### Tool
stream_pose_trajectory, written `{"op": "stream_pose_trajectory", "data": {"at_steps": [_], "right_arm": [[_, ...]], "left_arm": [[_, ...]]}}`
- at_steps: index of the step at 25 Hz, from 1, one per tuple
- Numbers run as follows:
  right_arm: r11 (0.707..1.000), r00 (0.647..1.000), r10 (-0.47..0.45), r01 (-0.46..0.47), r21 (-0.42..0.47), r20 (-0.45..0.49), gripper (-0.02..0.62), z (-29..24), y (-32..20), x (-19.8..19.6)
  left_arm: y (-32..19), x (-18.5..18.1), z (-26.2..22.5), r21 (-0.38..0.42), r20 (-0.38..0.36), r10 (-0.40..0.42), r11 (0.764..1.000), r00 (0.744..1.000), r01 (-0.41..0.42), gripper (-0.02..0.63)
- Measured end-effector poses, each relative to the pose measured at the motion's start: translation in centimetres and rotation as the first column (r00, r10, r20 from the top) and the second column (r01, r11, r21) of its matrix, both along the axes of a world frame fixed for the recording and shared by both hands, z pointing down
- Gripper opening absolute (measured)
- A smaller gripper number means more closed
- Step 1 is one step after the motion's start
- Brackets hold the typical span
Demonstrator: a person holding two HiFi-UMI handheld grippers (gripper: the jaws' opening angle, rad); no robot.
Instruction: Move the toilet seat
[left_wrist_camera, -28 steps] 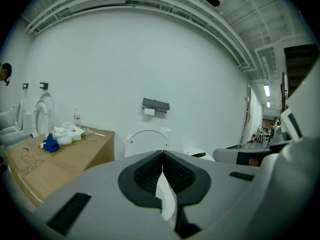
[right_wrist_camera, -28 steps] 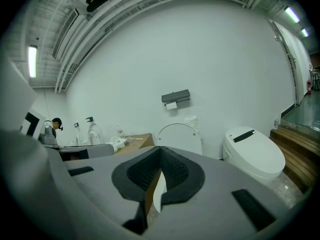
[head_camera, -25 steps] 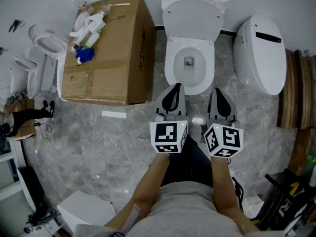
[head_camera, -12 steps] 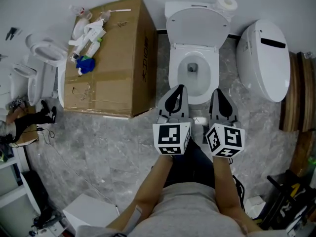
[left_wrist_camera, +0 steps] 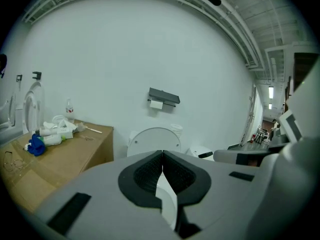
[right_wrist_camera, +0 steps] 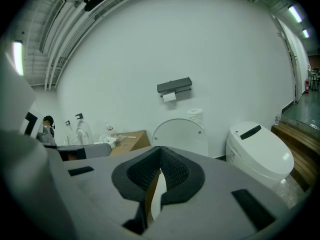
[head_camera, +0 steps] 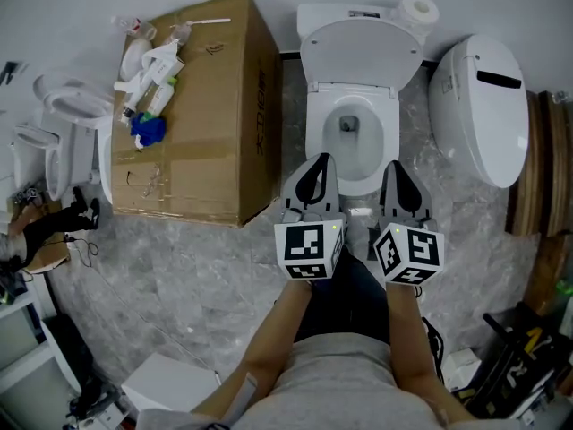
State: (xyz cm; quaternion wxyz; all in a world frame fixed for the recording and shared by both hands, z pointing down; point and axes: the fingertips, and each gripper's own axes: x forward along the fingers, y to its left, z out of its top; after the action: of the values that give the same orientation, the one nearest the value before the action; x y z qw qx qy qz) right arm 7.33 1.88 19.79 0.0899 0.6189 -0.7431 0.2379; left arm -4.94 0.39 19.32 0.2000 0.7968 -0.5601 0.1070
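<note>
Left tongs (head_camera: 319, 159) and right tongs (head_camera: 395, 165), tips together, hover at the near rim of the bowl (head_camera: 315, 131). Its lid (head_camera: 361, 54) stands raised. A box (head_camera: 206, 106) stands alongside.

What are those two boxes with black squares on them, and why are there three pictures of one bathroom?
Those cubes are parts of two grabbing tools. A person holds one in each hand: the left gripper and the right gripper. Each has two jaws, like tongs. Both are shut, with nothing in them.

One picture comes from a camera on the person's head, looking down. The other two come from small cameras riding on the tools, looking along their jaws.

On the grey floor in front stands an open toilet with its lid up and a paper roll on its tank. A cardboard box with bottles on top is at the picture's left, and a closed toilet is at its right.
</note>
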Motion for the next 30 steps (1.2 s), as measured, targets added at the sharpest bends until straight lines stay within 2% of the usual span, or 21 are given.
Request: {"op": "stream_pose_trajectory", "data": {"at_steps": [12,20,26,30], "right_arm": [[0.998,1.0,0.031,-0.031,-0.054,-0.001,0.015,2.4,-2.9,-0.7],[0.994,0.999,0.032,-0.033,-0.1,-0.009,0.015,4.6,-3.1,-0.1],[0.988,1.0,0.02,-0.02,-0.154,-0.001,0.015,7.0,-3.1,1.0],[0.98,1.0,-0.009,0.004,-0.199,-0.027,0.015,9.2,-3.1,2.0]], "left_arm": [[-3.3,-1.4,2.8,-0.057,-0.012,0.011,0.998,1.0,-0.012,0.017],[-3.5,-2.0,5.0,-0.099,-0.015,0.002,0.995,1.0,-0.004,0.017],[-3.2,-2.5,7.0,-0.136,0.004,-0.049,0.99,0.999,0.049,0.017],[-2.9,-2.5,9.4,-0.181,-0.003,-0.086,0.98,0.996,0.084,0.017]]}}
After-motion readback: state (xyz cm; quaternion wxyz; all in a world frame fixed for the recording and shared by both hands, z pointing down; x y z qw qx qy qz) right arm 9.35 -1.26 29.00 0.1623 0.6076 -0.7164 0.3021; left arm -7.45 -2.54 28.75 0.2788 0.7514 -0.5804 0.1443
